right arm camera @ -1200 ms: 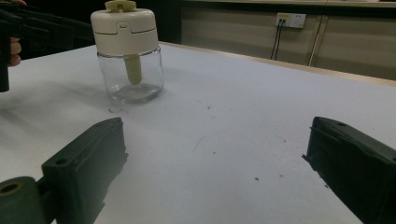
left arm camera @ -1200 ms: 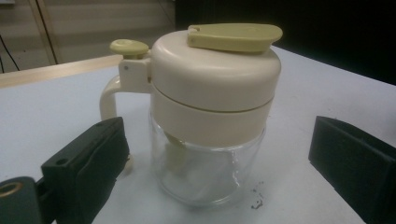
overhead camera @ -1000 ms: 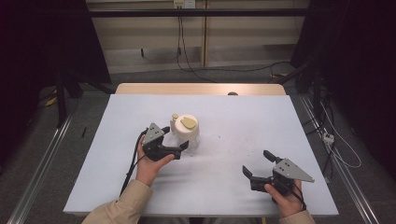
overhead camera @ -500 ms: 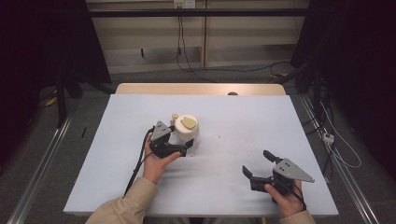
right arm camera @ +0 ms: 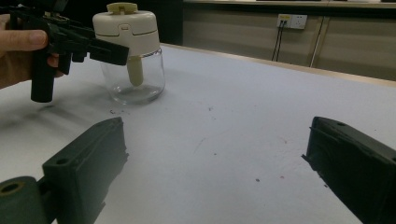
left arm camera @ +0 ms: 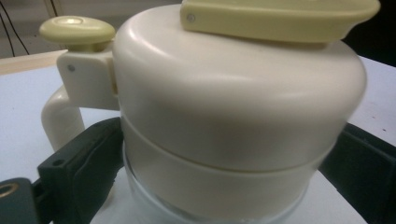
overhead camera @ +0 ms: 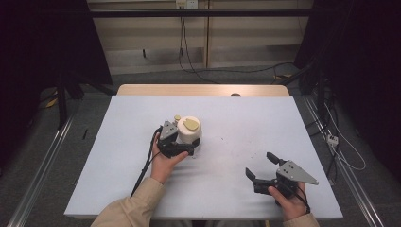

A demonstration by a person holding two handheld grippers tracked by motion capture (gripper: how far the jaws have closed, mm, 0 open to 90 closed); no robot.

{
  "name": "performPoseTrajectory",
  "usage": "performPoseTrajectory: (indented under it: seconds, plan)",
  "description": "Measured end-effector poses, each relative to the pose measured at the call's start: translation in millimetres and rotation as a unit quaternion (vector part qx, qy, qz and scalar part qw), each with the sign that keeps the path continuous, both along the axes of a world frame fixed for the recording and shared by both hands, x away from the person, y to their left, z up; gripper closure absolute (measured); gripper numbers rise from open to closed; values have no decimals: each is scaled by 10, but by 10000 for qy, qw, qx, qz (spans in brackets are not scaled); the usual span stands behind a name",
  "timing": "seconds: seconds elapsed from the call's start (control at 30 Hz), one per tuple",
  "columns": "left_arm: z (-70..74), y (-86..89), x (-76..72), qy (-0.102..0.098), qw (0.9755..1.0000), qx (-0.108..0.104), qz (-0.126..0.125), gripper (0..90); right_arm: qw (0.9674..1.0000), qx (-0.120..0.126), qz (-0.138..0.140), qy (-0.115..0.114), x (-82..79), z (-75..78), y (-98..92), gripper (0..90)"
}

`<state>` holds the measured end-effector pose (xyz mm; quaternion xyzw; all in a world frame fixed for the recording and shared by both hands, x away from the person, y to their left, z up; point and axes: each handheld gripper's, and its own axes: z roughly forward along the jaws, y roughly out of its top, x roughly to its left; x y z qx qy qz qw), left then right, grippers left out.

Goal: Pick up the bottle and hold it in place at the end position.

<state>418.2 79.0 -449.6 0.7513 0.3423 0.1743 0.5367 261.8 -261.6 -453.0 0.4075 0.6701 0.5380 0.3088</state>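
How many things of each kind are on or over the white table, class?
Jars with a cream lid: 1
Black handheld grippers: 2, the left gripper and the right gripper
Total: 3

We see the white table (overhead camera: pixel 283 123) evenly lit from above in the high view, while the room at the upper left and right of the frame falls into deep black. Soft shadows pool under the left hand (overhead camera: pixel 163 163) at centre. In the left gripper view, the cream jar lid (left arm camera: pixel 233 93) sits so close it blurs, with a gentle sheen across its dome. In the right gripper view, the near jaws at the bottom corners are out of focus.
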Motion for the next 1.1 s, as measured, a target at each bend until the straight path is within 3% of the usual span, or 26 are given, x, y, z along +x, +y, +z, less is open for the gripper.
performPoseTrajectory:
  seconds: [0.27,0.43,0.6,1.1]
  plan:
    - [-25,-69,38,-90,9998,-82,130,37,10000,-5,-16,7,1,1,-4,43]
    - [-24,-116,60,-94,9998,0,177,33,10000,11,-11,4,5,1,-5,43]
    - [-51,-162,61,-232,9993,125,256,40,10000,13,-15,3,6,0,-8,43]
    - [-58,-158,60,-343,9991,152,204,50,10000,2,-14,-21,7,2,-9,43]
